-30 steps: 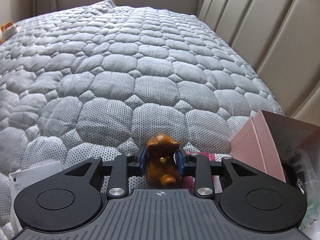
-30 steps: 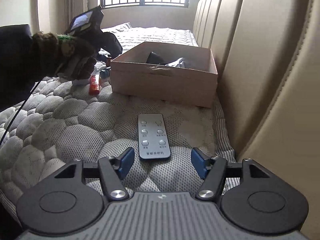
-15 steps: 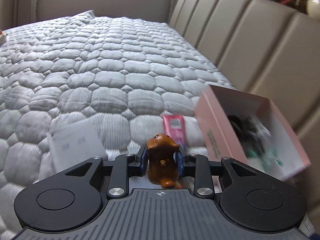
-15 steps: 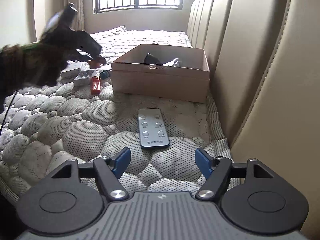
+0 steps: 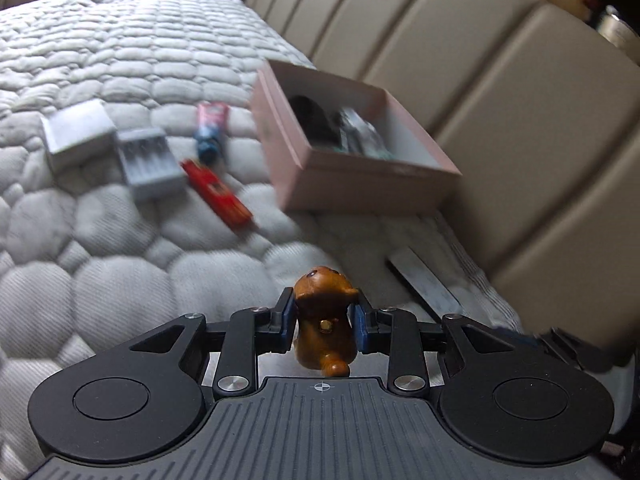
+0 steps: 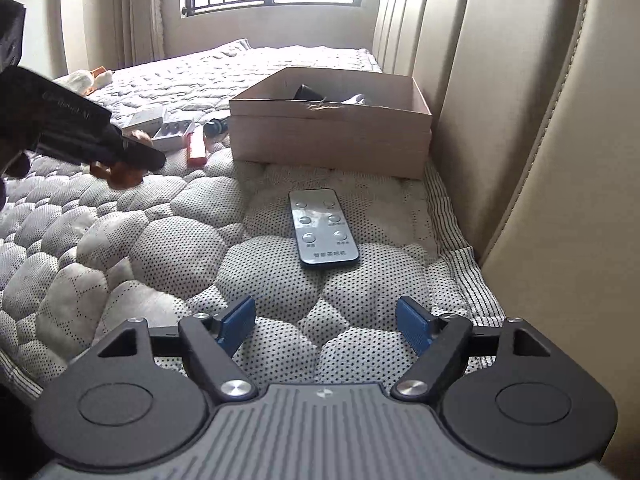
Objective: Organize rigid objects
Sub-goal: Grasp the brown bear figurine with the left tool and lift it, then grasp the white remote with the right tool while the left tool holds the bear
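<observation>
My left gripper (image 5: 322, 322) is shut on a small brown bear figurine (image 5: 325, 322) and holds it above the quilted mattress, well short of the pink open box (image 5: 360, 184). The figurine also shows in the right wrist view (image 6: 126, 174), under the left gripper body. The box (image 6: 332, 142) holds dark and silvery items. My right gripper (image 6: 326, 322) is open and empty, low over the mattress, just short of a grey remote control (image 6: 323, 227). The remote also shows in the left wrist view (image 5: 426, 282).
Left of the box lie a red flat pack (image 5: 216, 192), a pink and blue tube (image 5: 210, 130), a grey battery charger (image 5: 148, 162) and a white box (image 5: 76, 134). A beige padded headboard (image 6: 540, 120) runs along the right. A plush toy (image 6: 86, 78) lies far left.
My left gripper has pulled back and risen with the figurine, so the box and loose items now lie farther ahead. My right gripper has moved slightly back from the remote.
</observation>
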`<state>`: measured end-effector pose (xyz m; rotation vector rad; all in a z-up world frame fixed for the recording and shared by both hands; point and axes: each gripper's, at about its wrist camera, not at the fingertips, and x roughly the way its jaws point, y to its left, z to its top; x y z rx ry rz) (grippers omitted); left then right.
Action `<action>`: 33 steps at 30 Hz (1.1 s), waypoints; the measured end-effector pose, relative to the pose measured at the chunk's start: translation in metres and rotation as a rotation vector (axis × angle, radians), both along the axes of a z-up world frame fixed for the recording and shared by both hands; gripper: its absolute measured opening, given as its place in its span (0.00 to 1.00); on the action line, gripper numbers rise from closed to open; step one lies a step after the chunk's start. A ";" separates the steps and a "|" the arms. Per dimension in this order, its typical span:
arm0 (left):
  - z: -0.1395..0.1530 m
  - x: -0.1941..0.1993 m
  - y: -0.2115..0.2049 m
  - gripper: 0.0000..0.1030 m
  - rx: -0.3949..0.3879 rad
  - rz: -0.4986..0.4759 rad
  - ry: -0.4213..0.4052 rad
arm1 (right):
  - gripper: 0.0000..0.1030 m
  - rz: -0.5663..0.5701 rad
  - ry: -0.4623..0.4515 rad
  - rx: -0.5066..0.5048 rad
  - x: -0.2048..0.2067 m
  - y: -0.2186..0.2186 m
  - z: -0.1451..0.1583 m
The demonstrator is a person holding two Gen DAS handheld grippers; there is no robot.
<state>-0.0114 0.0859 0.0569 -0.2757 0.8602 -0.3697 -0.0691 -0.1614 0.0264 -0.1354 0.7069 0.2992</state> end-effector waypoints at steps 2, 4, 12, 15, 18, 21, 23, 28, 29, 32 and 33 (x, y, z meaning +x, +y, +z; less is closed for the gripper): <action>-0.002 -0.004 -0.008 0.31 -0.008 -0.026 0.010 | 0.75 0.003 -0.004 -0.003 -0.002 0.001 0.000; -0.005 -0.006 -0.016 0.31 -0.010 -0.053 0.022 | 0.75 0.002 -0.007 -0.003 -0.003 0.001 0.001; -0.015 -0.013 -0.036 0.31 0.032 -0.079 0.030 | 0.76 0.000 -0.036 0.006 0.025 -0.005 0.006; -0.015 -0.017 -0.032 0.31 0.034 -0.064 0.027 | 0.76 -0.011 0.007 0.044 0.045 -0.009 0.002; -0.014 -0.018 -0.025 0.31 0.029 -0.042 0.029 | 0.76 -0.012 0.028 0.059 0.053 -0.005 -0.002; -0.015 -0.019 -0.019 0.31 0.029 -0.023 0.032 | 0.76 0.007 0.035 0.073 0.054 0.001 -0.005; -0.017 -0.019 -0.016 0.31 0.026 -0.015 0.036 | 0.76 0.031 0.036 0.081 0.051 0.005 -0.004; -0.023 -0.017 -0.014 0.31 0.016 -0.010 0.049 | 0.76 0.137 0.035 0.112 0.037 0.013 0.003; -0.024 -0.017 -0.014 0.31 0.016 -0.010 0.049 | 0.76 0.136 0.020 0.096 0.035 0.015 0.005; -0.025 -0.018 -0.015 0.31 0.015 -0.010 0.045 | 0.76 0.119 -0.030 0.042 0.032 0.018 0.009; -0.025 -0.018 -0.015 0.31 0.014 -0.009 0.043 | 0.76 0.109 -0.042 0.025 0.032 0.019 0.009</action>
